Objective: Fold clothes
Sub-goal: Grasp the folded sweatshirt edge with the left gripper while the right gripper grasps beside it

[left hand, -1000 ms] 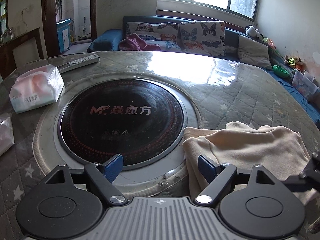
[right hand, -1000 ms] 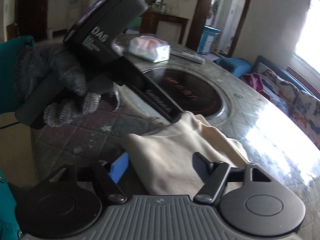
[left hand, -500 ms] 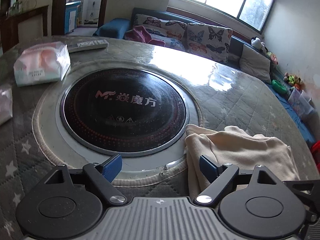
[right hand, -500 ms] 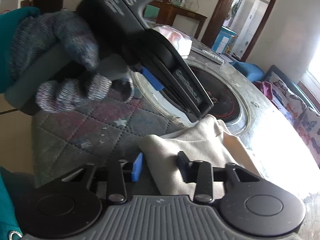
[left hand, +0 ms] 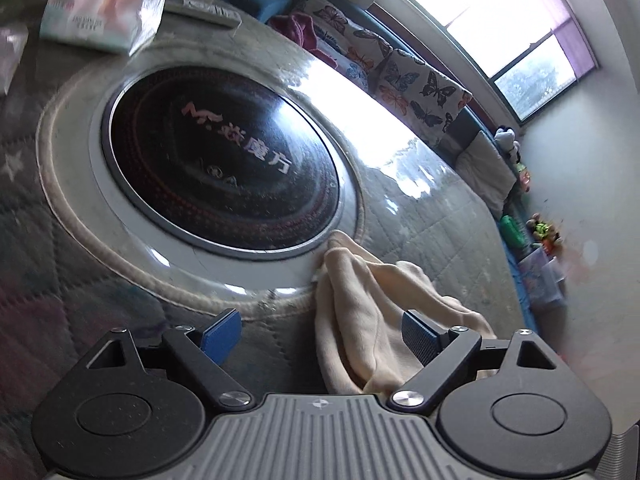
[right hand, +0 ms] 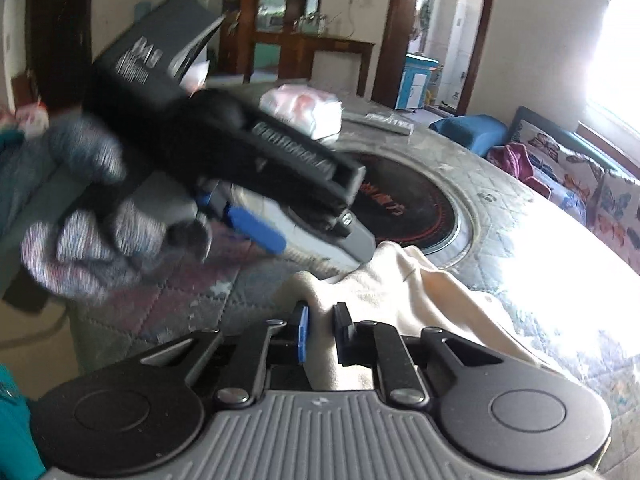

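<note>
A cream garment (left hand: 360, 304) lies bunched on the quilted round table (left hand: 432, 232), just right of the black cooktop (left hand: 224, 160). My left gripper (left hand: 320, 334) is open, tilted, with its jaws either side of the garment's near edge. In the right wrist view the garment (right hand: 400, 292) is pinched at its near edge by my right gripper (right hand: 322, 332), jaws nearly closed on the cloth. The left gripper (right hand: 256, 228), held by a gloved hand (right hand: 92, 248), hovers above the garment's far corner.
A tissue pack (left hand: 100, 16) and a remote (left hand: 204, 12) lie at the table's far side. A sofa with butterfly cushions (left hand: 400, 76) stands behind the table. Toys and a box (left hand: 540, 264) sit at the right wall.
My right gripper has closed from wide open onto the garment's near edge. My left gripper has tilted and lifted, staying open. The garment has bunched up.
</note>
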{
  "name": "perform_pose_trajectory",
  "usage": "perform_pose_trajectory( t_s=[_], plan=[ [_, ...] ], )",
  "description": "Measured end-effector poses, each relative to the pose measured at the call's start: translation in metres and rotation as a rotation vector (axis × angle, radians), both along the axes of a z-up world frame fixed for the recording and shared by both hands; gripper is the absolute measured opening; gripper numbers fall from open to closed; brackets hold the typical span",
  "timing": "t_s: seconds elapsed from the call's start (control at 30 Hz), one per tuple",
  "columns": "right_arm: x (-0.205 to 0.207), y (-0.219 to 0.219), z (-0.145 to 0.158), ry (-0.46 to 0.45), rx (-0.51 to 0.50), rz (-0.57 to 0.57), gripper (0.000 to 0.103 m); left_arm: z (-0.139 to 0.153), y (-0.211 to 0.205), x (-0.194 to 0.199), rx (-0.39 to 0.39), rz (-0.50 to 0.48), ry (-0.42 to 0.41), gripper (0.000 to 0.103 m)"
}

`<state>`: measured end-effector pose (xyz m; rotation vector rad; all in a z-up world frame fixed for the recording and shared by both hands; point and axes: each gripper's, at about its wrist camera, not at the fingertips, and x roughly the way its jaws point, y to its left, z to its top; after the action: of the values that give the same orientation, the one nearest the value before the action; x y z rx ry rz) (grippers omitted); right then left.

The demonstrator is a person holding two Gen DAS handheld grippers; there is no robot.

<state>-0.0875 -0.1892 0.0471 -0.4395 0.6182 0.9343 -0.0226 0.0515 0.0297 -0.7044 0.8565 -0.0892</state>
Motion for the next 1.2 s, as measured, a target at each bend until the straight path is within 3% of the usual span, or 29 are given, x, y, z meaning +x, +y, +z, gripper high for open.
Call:
perform_pose_trajectory(
  t_s=[0.43, 0.6, 0.77, 0.97, 1.2],
  plan=[
    [0.007, -0.025, 0.015, 0.036, 0.105, -0.039, 0.007, -0.015, -0.013, 0.017, -0.243, 0.030, 0.011, 0.086],
    [0.006, -0.033, 0.015, 0.050, 0.132, -0.035, 0.007, -0.026, -0.013, 0.021, -0.329, 0.022, 0.032, 0.063],
    [0.004, -0.039, 0.012, 0.069, 0.141, -0.021, 0.007, -0.045, -0.008, 0.023, -0.407, 0.031, 0.077, 0.022],
    [0.001, -0.053, 0.009, 0.100, 0.154, -0.050, 0.011, -0.045, -0.008, 0.025, -0.386, 0.027, 0.072, 0.020],
    [0.009, -0.088, 0.008, 0.089, 0.149, -0.195, 0.016, -0.046, -0.012, 0.022, -0.369, 0.028, 0.067, 0.020]
  ],
)
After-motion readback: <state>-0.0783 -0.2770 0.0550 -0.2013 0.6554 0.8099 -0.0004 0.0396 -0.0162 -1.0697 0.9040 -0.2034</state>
